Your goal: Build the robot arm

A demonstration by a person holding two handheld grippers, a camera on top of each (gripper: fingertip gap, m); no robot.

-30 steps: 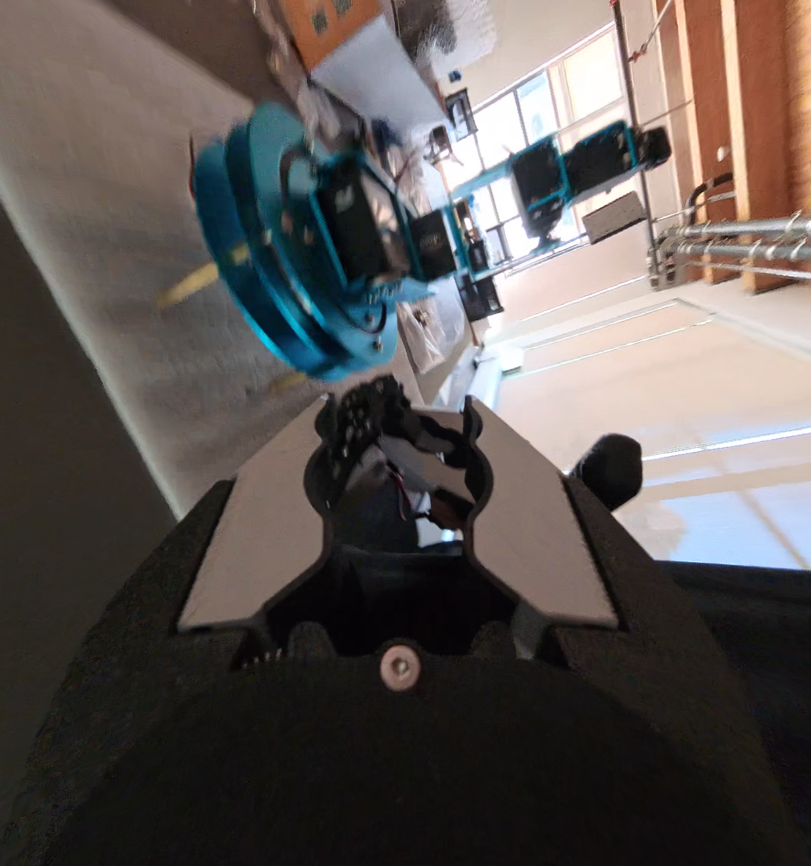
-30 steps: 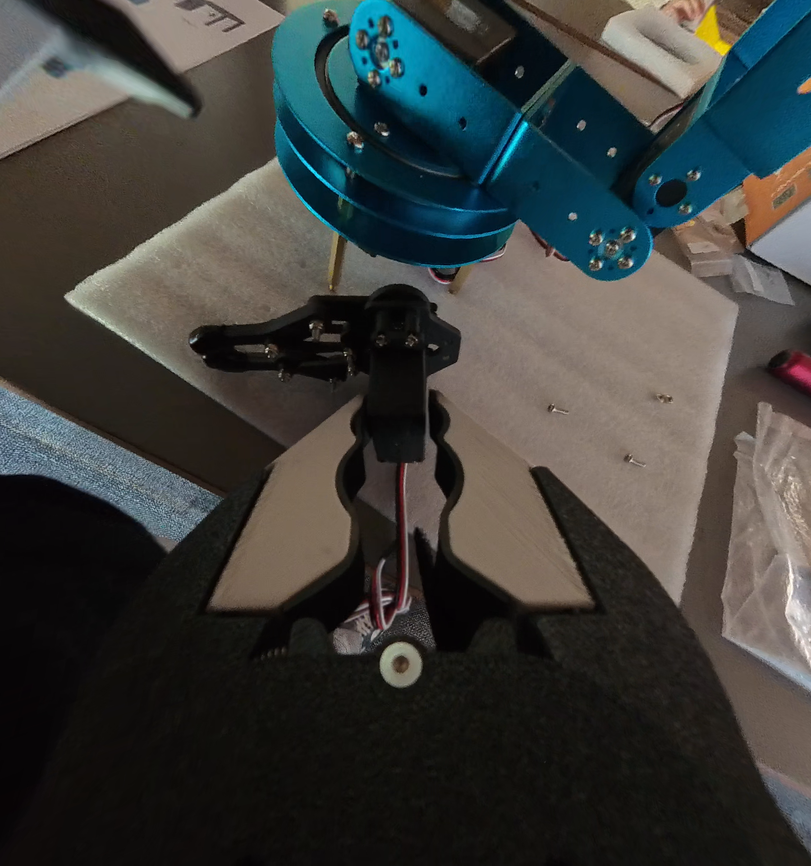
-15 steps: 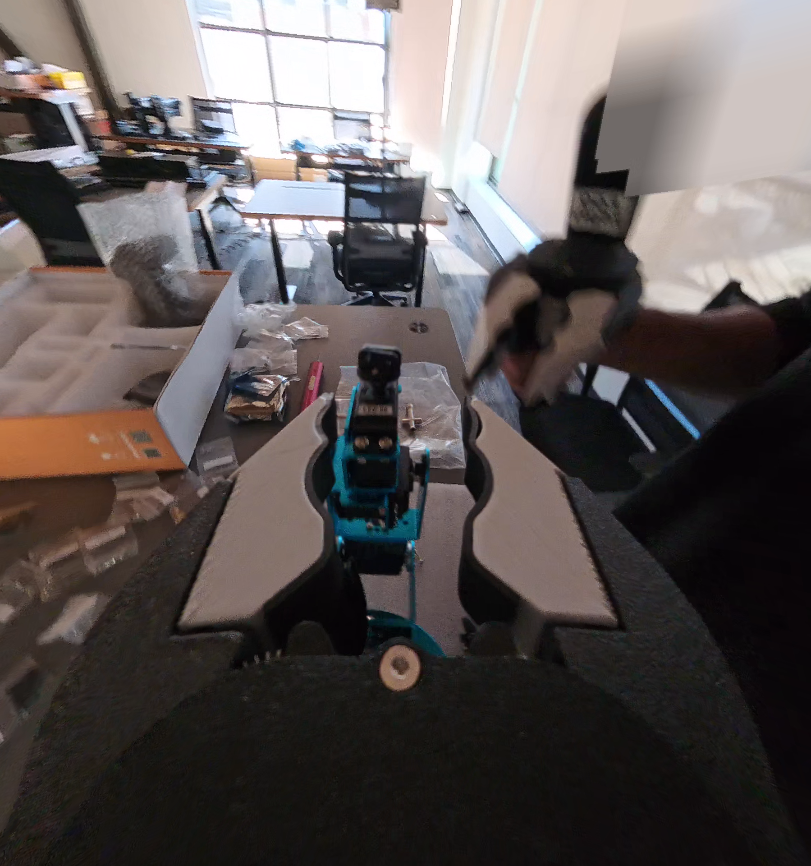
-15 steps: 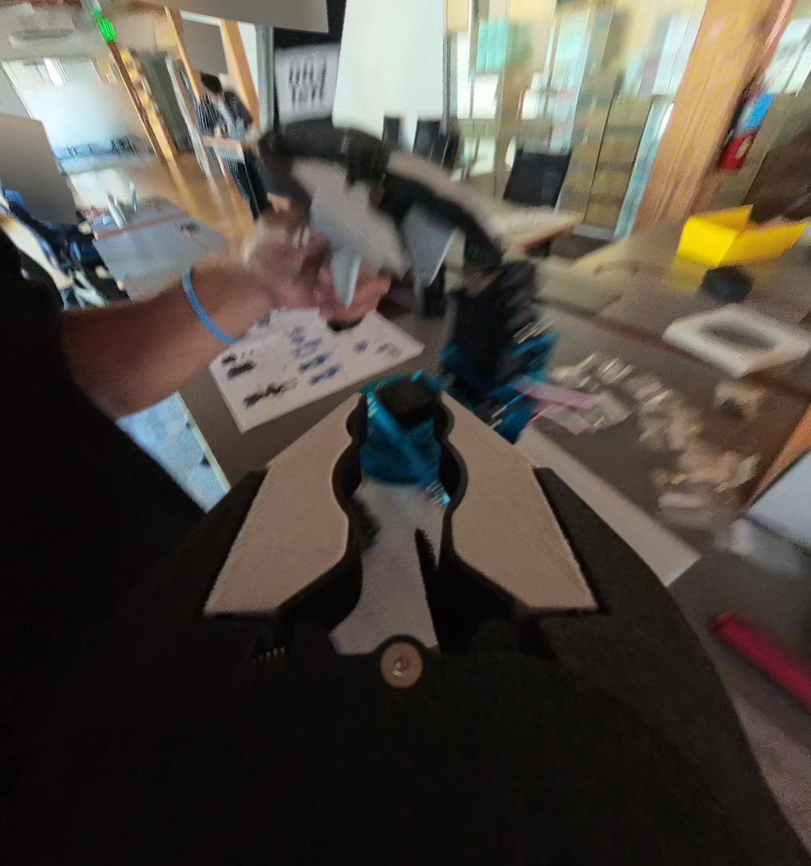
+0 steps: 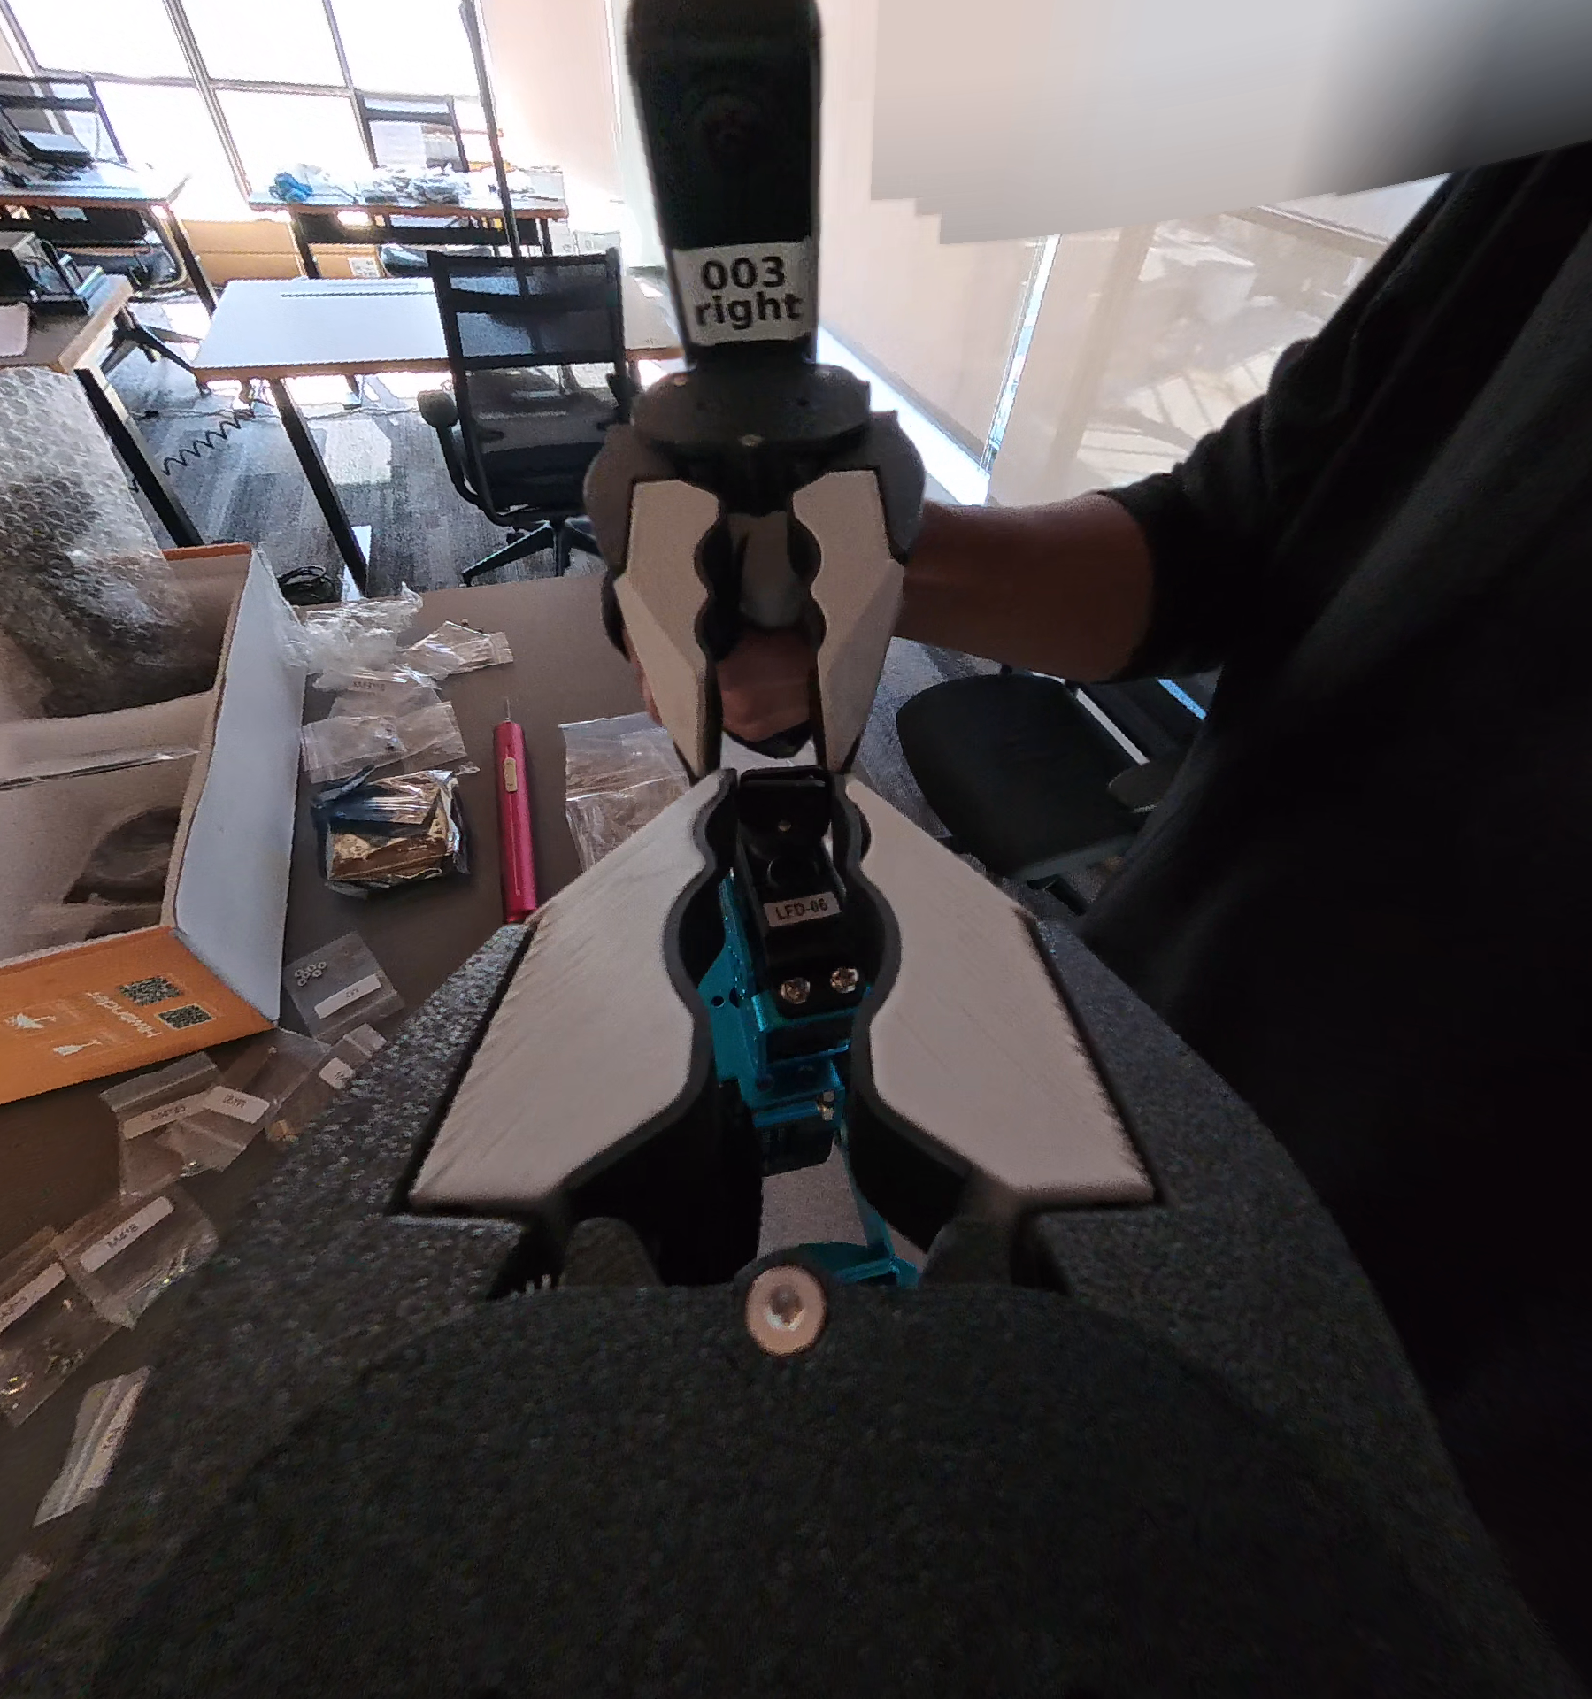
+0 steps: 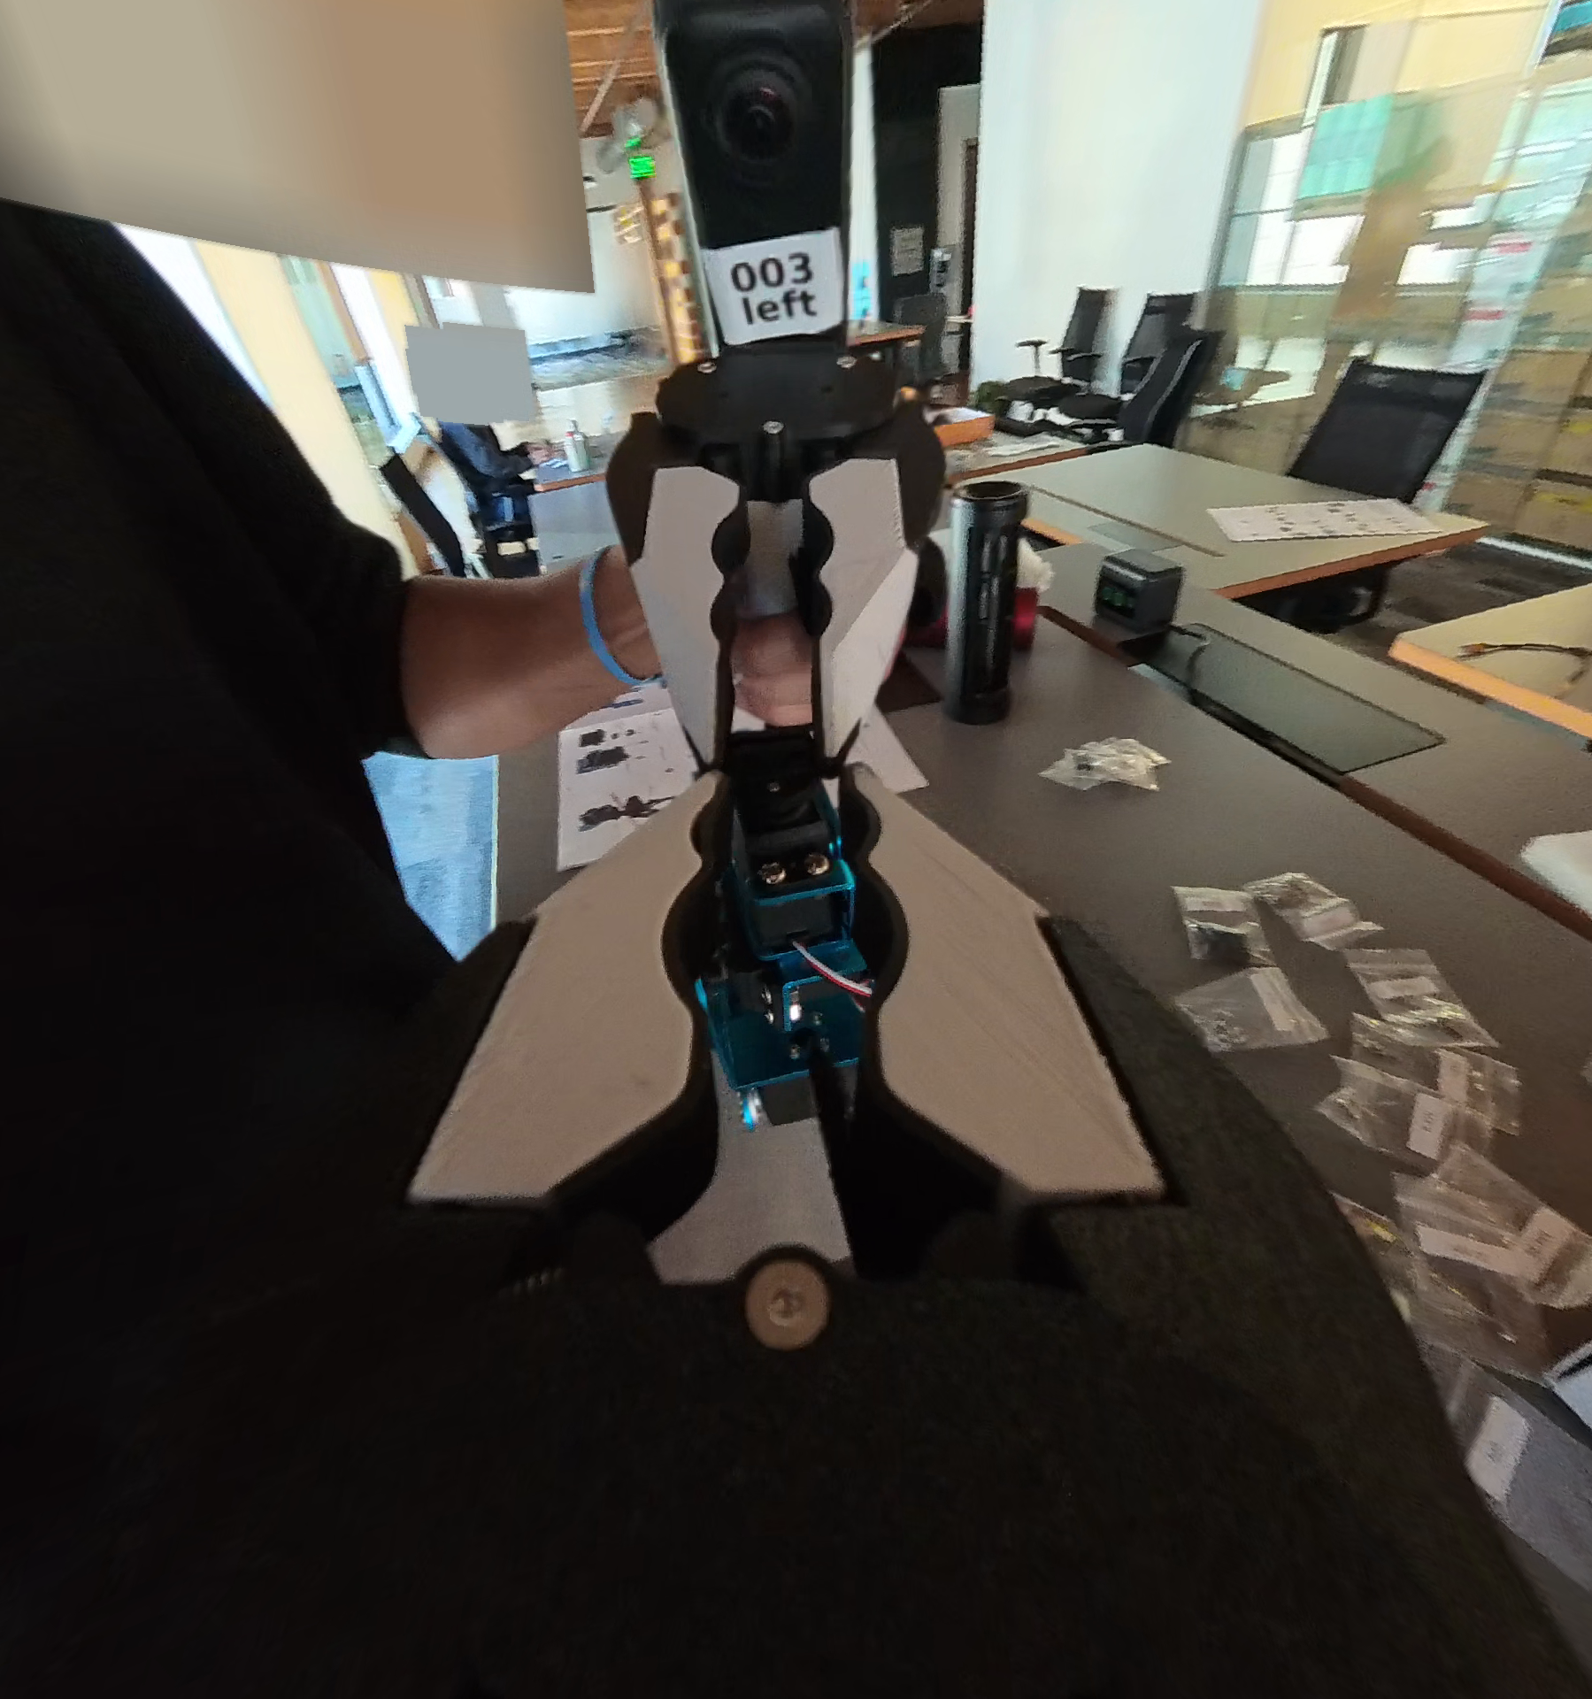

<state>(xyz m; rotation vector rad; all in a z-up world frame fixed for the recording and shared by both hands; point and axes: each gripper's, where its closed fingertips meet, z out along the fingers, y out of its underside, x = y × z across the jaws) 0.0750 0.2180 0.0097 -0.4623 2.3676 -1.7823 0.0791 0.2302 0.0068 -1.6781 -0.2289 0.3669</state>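
- The left hand-held gripper (image 5: pixel 781 795) is filling the lower centre of its view, its tips standing narrowly apart on either side of the black servo (image 5: pixel 796 883) atop a blue arm (image 5: pixel 764 1030); whether they are pinching it I cannot tell.
- The right hand-held gripper (image 6: pixel 781 791) is facing it from the opposite side, tips flanking the same servo (image 6: pixel 778 827) just as narrowly; grip unclear.
- Beyond, in the left view's centre, a pink pen-like tool (image 5: pixel 516 823) is lying on the table (image 5: pixel 580 662), with small bags (image 5: pixel 378 735) and an orange box (image 5: pixel 111 1002) sitting at centre left.
- In the right view's upper centre, a black cylinder (image 6: pixel 983 602) is standing farther back.
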